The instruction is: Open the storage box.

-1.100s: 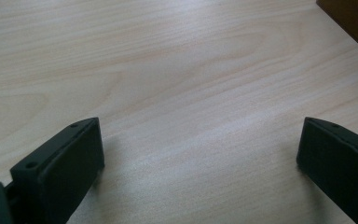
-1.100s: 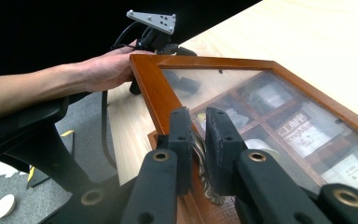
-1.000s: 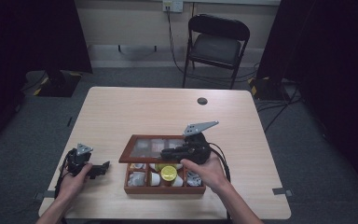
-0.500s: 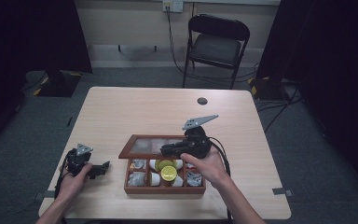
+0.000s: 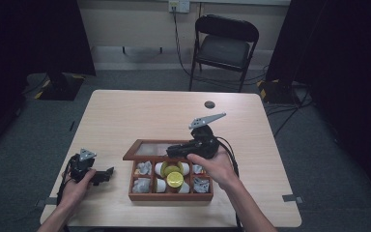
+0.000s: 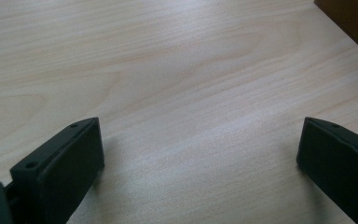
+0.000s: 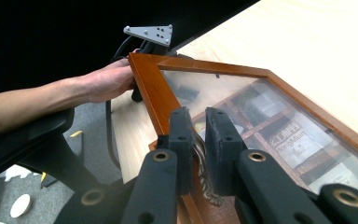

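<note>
A pale wooden table [image 5: 140,116] carries a reddish-brown wooden box with small compartments [image 5: 170,195], which sits near the person's edge of the table, a little right of centre. Its glass-paned lid with a wooden frame [image 5: 147,149] is lifted at the box's far side. In the high view the right gripper [image 5: 174,151] is at this lid, held by the person's right hand [image 5: 211,166], with a grey three-cornered plate [image 5: 206,119] standing above it. In the right gripper view the jaws are nearly together and pinch a small ornate metal clasp [image 7: 199,154] on the lid's frame, and the glass pane [image 7: 261,121] shows printed packets through it.

Inside the box lie white cups [image 5: 160,169], a round yellow-topped capsule [image 5: 175,179] in the middle, and crumpled grey foil-like wrappers [image 5: 144,168] in the left and right compartments.

The left gripper [image 5: 107,174] rests on the table well apart from the box, to its left, held by the person's left hand [image 5: 75,187]. In the left gripper view its jaws are spread wide over bare wood, gripping nothing, and a dark corner of the box [image 6: 354,23] shows at the upper right.

Near the far edge of the table lies a small dark round disc [image 5: 209,104]. Beyond the table stands a black folding chair [image 5: 226,46] on a grey carpeted floor [image 5: 319,159].
</note>
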Motion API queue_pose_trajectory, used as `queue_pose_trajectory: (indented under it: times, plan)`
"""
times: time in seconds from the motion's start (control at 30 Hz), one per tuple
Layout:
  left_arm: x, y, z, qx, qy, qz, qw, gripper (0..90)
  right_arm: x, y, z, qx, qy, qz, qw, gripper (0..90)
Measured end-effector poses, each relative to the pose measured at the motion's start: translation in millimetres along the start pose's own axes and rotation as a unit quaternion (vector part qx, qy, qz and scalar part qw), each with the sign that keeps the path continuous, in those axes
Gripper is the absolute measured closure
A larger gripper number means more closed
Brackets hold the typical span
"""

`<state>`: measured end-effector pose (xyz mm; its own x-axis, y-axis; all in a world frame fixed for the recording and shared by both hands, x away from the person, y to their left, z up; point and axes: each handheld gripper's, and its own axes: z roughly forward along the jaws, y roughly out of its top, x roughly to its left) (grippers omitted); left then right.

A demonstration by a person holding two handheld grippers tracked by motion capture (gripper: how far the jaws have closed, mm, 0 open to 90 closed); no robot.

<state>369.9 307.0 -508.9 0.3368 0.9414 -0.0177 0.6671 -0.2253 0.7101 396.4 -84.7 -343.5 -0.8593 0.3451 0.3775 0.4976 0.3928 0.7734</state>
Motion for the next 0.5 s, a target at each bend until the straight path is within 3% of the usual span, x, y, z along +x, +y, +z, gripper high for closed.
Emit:
queue_pose_trajectory:
  times: [0.5]
  plan:
    - [0.4, 0.2, 0.4, 0.0, -0.004, 0.0, 1.0, 0.0, -7.6, 13.4, -3.1, 0.007, 0.009, 0.018, 0.9998, 81.3]
